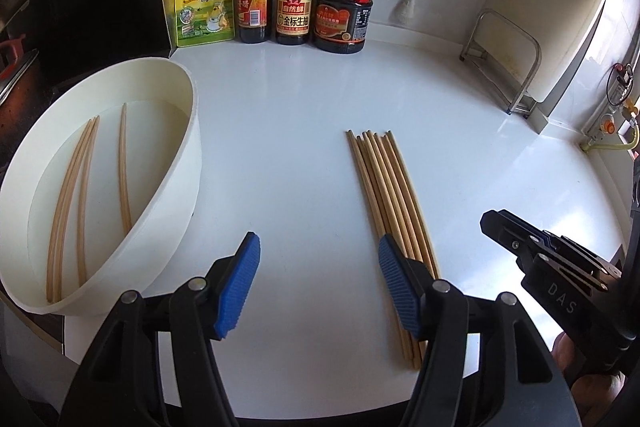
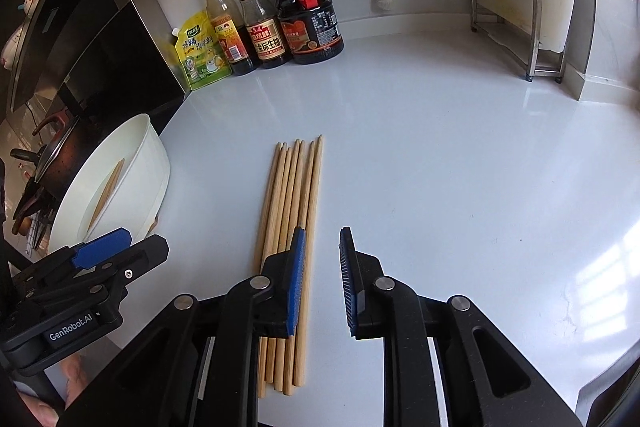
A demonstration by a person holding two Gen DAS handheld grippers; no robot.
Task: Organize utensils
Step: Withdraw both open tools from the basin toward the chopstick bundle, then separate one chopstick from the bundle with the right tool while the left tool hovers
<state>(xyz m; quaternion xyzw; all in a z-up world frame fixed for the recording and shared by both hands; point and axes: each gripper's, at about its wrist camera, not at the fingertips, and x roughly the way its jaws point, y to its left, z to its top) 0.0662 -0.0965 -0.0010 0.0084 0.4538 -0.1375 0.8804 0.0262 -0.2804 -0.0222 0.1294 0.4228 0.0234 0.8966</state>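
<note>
Wooden chopsticks (image 2: 290,227) look light, stiff, apt to roll; pinch one mid-length. Right gripper (image 2: 322,281) spread above them, left gripper (image 1: 318,287) spread too.

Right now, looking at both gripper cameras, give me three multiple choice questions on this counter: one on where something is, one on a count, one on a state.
1. Where does the bundle of chopsticks lie?
A. On the white counter
B. Inside the white tub
C. On the metal rack

2. How many chopsticks lie in the tub, going by the left wrist view?
A. None
B. Three
C. Ten

3. How do the fingers of the right gripper stand?
A. Clamped on one chopstick
B. Clamped on the tub's rim
C. Apart, holding nothing

Answers: 1 A, the bundle rests flat on the bare counter, right of the tub. 2 B, three tan sticks show on the tub's floor. 3 C, bare counter shows in the gap between the blue pads.
</note>
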